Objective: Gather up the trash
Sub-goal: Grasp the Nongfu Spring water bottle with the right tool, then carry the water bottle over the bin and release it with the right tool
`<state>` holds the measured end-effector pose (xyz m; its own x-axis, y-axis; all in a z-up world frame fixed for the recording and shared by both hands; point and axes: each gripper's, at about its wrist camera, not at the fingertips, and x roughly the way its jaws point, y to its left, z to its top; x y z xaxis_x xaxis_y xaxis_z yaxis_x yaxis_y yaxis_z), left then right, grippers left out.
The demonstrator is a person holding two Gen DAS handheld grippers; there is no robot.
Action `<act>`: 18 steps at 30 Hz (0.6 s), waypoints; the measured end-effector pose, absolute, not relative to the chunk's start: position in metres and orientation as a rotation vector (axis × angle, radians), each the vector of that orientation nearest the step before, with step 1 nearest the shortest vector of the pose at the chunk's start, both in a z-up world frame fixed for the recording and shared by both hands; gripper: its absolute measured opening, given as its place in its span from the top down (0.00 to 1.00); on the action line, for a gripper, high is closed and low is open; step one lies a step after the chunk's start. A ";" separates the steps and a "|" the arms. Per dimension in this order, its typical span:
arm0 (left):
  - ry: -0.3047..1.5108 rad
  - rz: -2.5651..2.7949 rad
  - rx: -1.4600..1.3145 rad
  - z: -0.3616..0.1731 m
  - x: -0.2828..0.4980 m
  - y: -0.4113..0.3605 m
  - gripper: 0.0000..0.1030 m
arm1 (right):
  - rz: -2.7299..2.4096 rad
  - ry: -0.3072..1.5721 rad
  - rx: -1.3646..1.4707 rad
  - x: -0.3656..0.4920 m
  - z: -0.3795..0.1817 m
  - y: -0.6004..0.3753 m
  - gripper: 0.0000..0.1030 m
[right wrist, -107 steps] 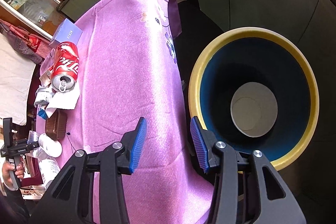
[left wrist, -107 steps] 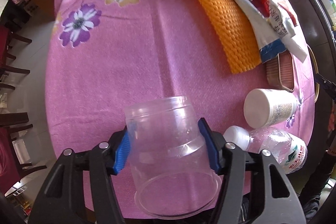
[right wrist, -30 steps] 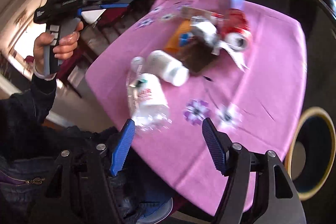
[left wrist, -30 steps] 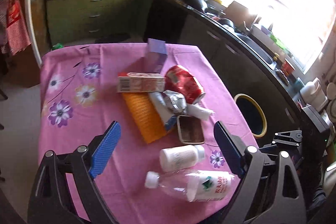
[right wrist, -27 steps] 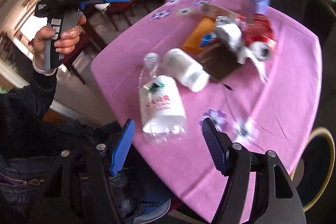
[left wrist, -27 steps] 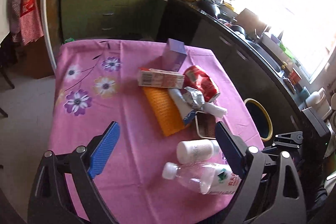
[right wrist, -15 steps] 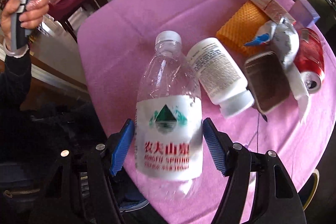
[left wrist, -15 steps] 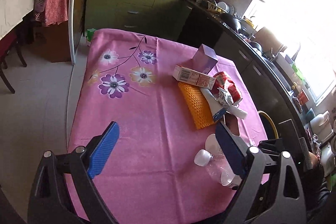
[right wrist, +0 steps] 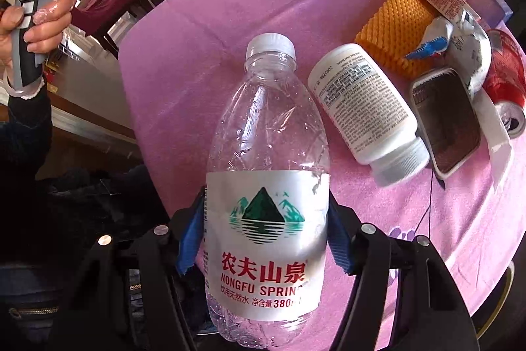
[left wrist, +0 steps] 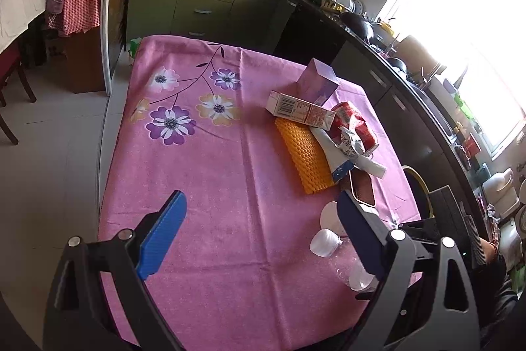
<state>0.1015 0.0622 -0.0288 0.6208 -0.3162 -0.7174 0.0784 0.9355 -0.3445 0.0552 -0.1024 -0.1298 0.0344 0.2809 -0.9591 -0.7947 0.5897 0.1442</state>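
The right gripper (right wrist: 263,239) had just been closing, its pads pressed against the clear, white-labelled plastic water bottle (right wrist: 266,173); the left gripper (left wrist: 259,232) gaped wide, empty.

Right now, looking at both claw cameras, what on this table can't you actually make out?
- Water bottle: in the left view, the left claw's finger covers most of it; in the right view, its bottom runs behind the right claw.
- Bin: only a yellow rim sliver, left view, behind the table edge; contents hidden.
- Brown tray: partly under wrappers.
- White pill bottle: print too small to read.
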 end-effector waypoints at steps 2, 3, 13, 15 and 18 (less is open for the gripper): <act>0.874 -0.242 -0.281 -0.027 0.101 0.057 0.15 | 0.885 1.265 -0.463 0.052 -0.119 -0.114 0.38; 0.873 -0.247 -0.274 -0.025 0.101 0.054 0.14 | 0.883 1.253 -0.442 0.049 -0.112 -0.123 0.38; 0.872 -0.327 -0.201 -0.017 0.106 0.013 0.14 | 0.572 1.164 -0.218 0.057 -0.047 -0.255 0.38; 0.872 -0.349 -0.186 -0.016 0.107 0.003 0.14 | 0.452 1.157 -0.158 0.065 -0.036 -0.299 0.38; 0.870 -0.371 -0.172 -0.014 0.108 -0.008 0.14 | 0.273 1.202 -0.046 0.088 -0.036 -0.372 0.38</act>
<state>0.1077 -0.0076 -0.0141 0.5860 -0.3858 -0.7126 0.2475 0.9226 -0.2960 0.0879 -0.3720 -0.0360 0.3317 0.1845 -0.9252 -0.2329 0.9664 0.1092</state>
